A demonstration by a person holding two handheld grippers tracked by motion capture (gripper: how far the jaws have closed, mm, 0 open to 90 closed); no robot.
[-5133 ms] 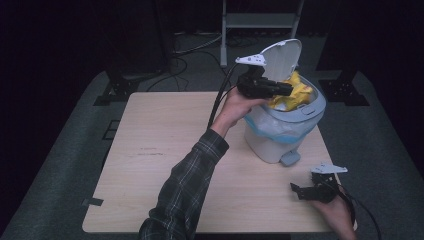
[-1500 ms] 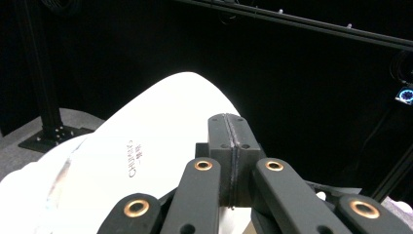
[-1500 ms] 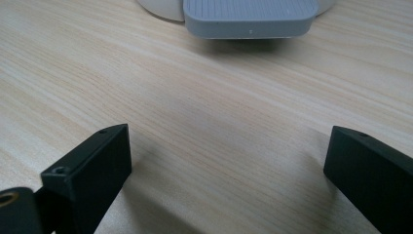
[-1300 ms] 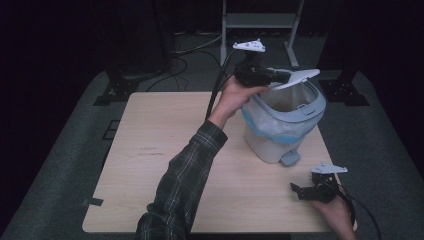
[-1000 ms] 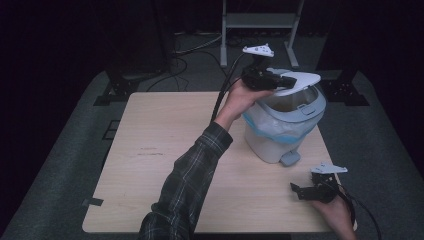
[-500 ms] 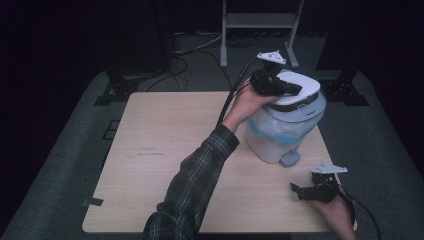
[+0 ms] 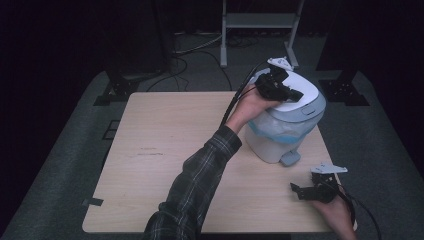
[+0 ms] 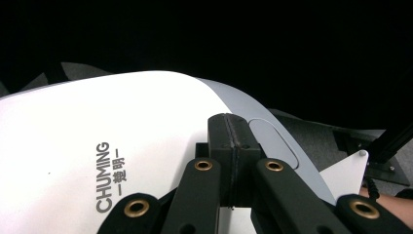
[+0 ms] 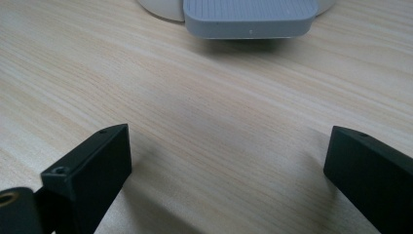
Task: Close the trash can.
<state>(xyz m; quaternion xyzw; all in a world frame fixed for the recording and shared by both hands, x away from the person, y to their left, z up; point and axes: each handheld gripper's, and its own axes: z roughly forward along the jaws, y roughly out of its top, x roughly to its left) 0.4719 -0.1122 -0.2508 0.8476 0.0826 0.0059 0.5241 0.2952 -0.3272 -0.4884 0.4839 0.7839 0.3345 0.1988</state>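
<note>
The left gripper (image 7: pixel 287 92), jaws pressed together, rests on the white plastic lid (image 8: pixel 97 141) of the small pedal bin (image 7: pixel 282 132). The right gripper (image 9: pixel 224 180), jaws spread wide, sits on the desk (image 7: pixel 165 150); the bin's grey ribbed pedal (image 9: pixel 248 17) lies straight ahead, near.

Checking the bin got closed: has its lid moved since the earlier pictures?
Yes. The lid swung down from upright onto the bin, pressed by the left gripper.
</note>
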